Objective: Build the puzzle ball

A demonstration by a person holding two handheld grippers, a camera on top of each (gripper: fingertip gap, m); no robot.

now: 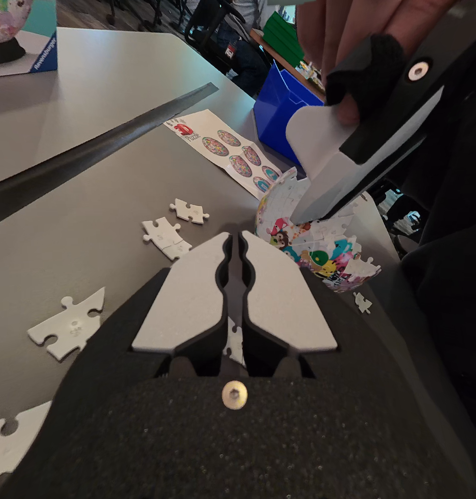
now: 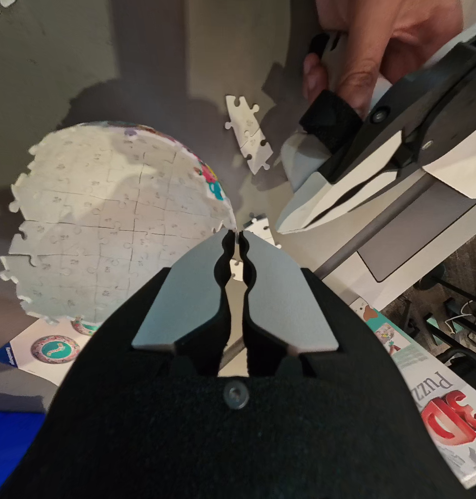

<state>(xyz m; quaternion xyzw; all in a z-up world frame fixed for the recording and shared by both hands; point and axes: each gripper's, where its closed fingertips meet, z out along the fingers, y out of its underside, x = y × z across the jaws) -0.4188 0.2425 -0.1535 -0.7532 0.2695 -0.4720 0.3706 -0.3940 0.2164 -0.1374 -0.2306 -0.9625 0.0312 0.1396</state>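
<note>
Half-built ball (image 1: 316, 248) sits right of centre. R gripper (image 2: 236, 234) pinches its rim. L gripper (image 1: 235, 236) is pressed together, w/ nothing in it. Step: steadying the shell; next needs a loose piece (image 1: 189, 210), probably.

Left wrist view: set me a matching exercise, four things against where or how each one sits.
Things:
1. puzzle ball
2. instruction leaflet
3. blue bin
4. puzzle box

Places or states:
A. standing on the far table, top left of the view
B. lying flat on the near table, behind the ball
C. past the near table's far edge, beside the leaflet
D. part built, an open shell pinched at its rim by the right gripper

Pairs: 1-D, 2-B, 3-C, 4-A
</note>
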